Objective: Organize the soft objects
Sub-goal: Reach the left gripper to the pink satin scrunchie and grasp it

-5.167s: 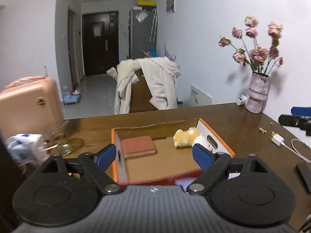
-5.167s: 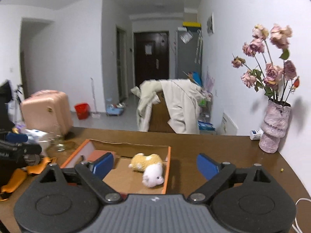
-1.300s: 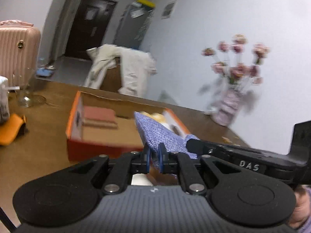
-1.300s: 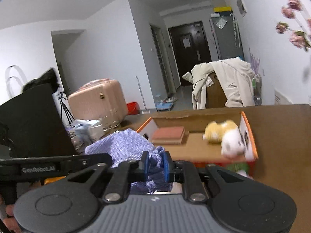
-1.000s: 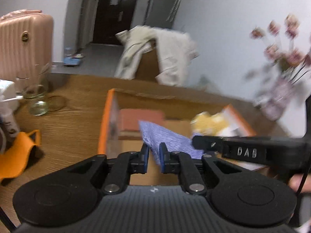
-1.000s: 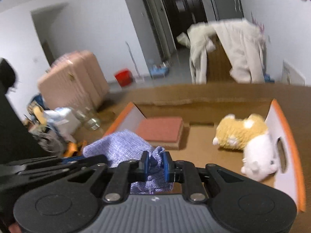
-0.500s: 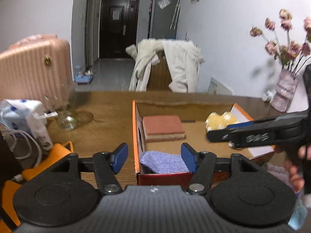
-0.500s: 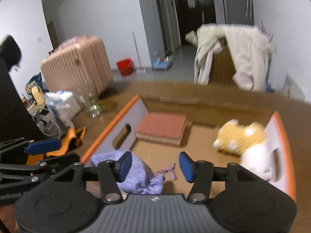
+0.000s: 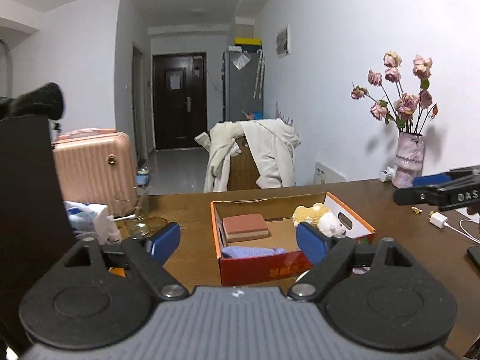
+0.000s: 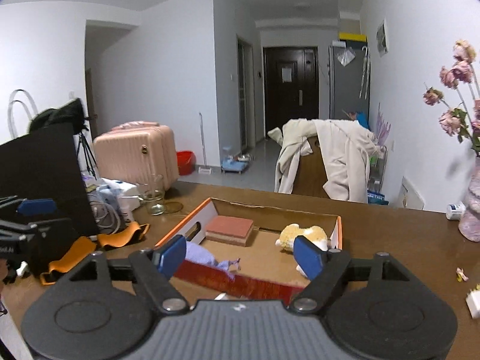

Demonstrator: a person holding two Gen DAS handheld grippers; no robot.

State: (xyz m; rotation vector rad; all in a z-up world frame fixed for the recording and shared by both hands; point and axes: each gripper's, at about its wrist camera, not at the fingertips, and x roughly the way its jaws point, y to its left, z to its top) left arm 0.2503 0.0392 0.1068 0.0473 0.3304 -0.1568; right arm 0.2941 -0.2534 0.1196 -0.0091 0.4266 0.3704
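Note:
An open orange-rimmed cardboard box sits on the brown table. In it lie a purple cloth pouch at the near left corner, a red-brown sponge block at the back left, and a yellow and white plush toy on the right. My left gripper is open and empty, just short of the box. My right gripper is open and empty, above the box's near edge; it also shows at the right of the left wrist view.
A vase of dried roses stands at the table's back right, a white charger and cable near it. A glass, orange straps and a black monitor crowd the left. A coat-draped chair stands behind.
Both grippers were shut on the purple pouch and carried it over the box. They have opened, the pouch lies in the box's near left corner, and both grippers have pulled back.

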